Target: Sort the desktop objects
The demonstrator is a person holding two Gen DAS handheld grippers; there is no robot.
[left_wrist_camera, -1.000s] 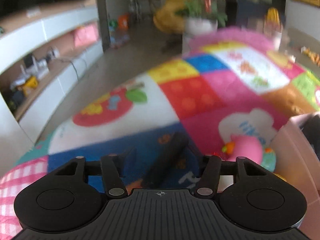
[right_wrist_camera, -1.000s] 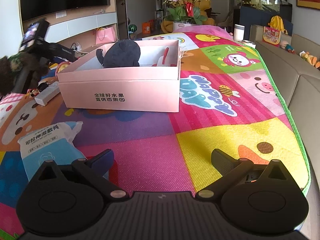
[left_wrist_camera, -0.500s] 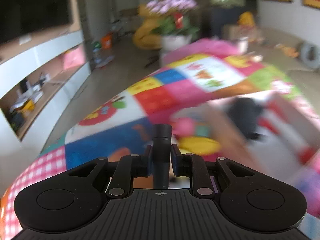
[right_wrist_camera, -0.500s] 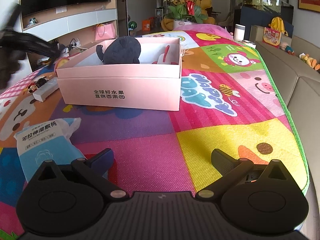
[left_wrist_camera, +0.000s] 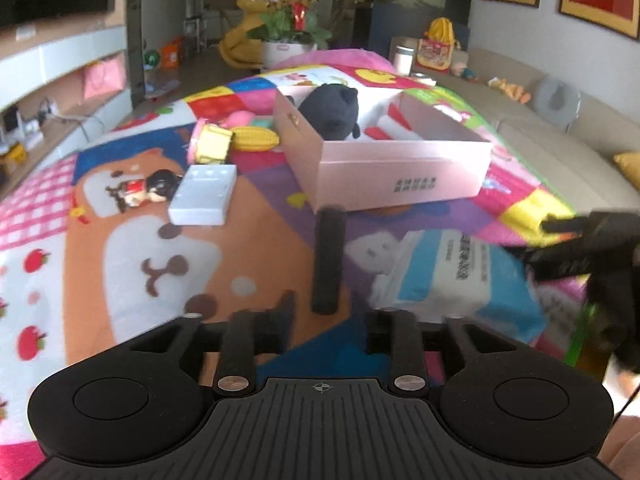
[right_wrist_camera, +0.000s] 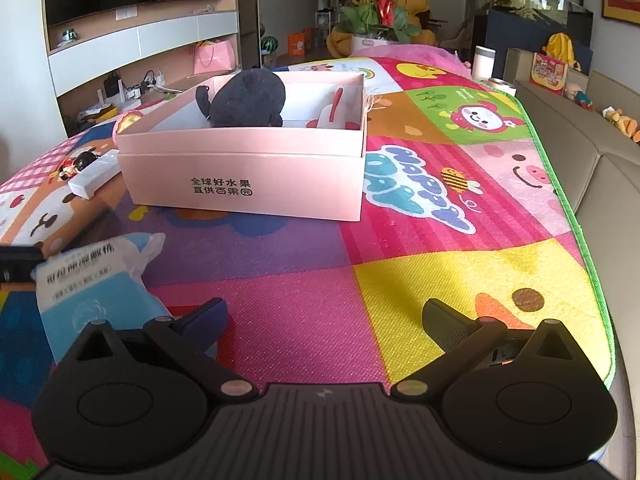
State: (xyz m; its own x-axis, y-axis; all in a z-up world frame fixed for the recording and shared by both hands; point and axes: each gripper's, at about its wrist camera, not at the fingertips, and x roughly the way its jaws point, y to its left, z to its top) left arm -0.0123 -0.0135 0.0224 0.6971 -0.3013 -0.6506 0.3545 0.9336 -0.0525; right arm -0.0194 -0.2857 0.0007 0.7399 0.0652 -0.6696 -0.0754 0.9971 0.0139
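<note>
Released since earlier, black cylinder points toward pink box; both claws gape, empty.

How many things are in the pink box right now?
2: a black plush toy toward the left, and a red-and-white item to its right. More may hide behind the pink box wall.

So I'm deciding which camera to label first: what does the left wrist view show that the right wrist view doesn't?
Only the left wrist view shows the black cylinder ahead of the open left gripper, the yellow corn toy and the right gripper seen from outside. Only the right wrist view shows the mat's green edge and its open fingers. Both show the pink box, black plush, white box and blue wipes pack.
</note>
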